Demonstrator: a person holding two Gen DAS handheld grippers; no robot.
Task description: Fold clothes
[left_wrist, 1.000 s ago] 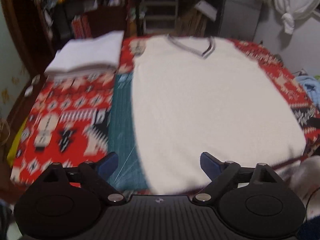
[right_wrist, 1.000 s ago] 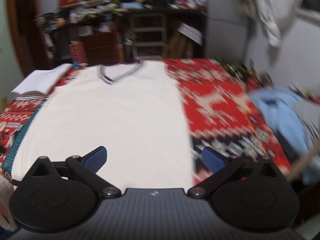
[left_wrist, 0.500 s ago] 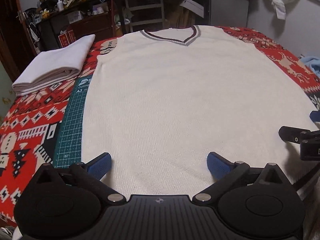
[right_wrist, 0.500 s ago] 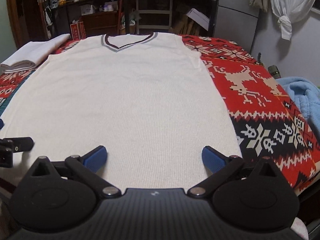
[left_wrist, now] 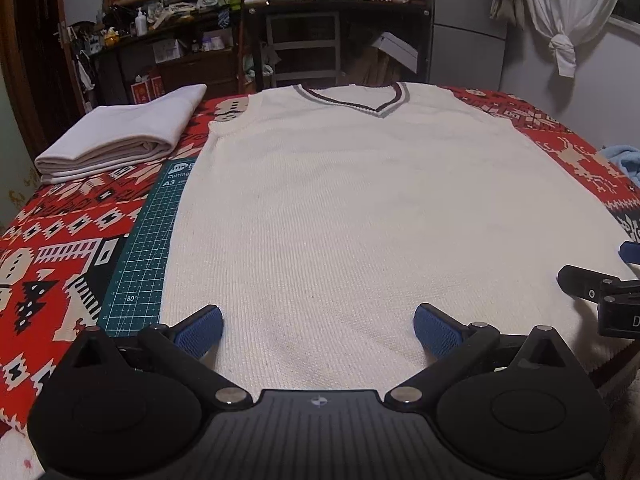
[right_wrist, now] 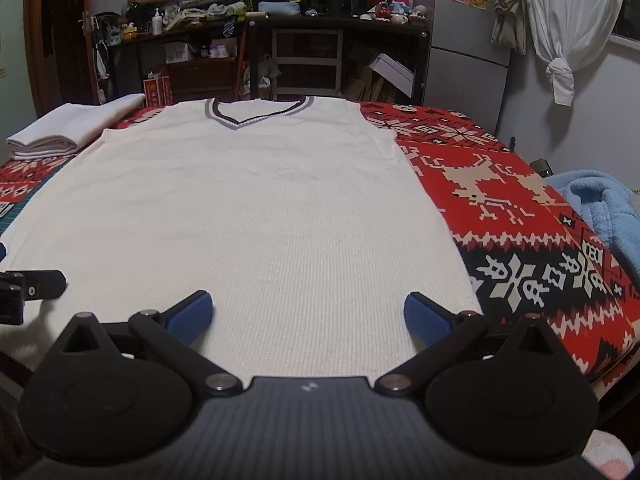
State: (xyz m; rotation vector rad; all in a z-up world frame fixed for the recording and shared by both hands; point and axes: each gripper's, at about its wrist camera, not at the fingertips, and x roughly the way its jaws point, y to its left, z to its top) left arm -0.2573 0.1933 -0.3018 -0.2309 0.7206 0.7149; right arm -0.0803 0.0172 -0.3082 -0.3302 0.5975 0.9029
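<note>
A cream knitted sleeveless V-neck vest lies flat and face up on the surface, neckline at the far end, hem at the near edge. The V-neck trim carries grey and dark stripes.

The left hand-held gripper sits at the near hem with its blue pads spread wide, released, holding nothing. The right hand-held gripper sits at the same hem further right, pads likewise spread and empty. Each gripper shows at the edge of the other's view.

A green cutting mat lies under the vest's left side, a strip of it exposed. To the far left, apart from the vest, rests a folded white garment. A light-blue fleece item lies at the right, past the surface's edge.

The surface is covered by a red patterned cloth with white and black geometric and reindeer motifs.

Beyond the far edge stand dark cluttered shelves, a drawer unit and a grey refrigerator. A knotted white curtain hangs at the far right.
</note>
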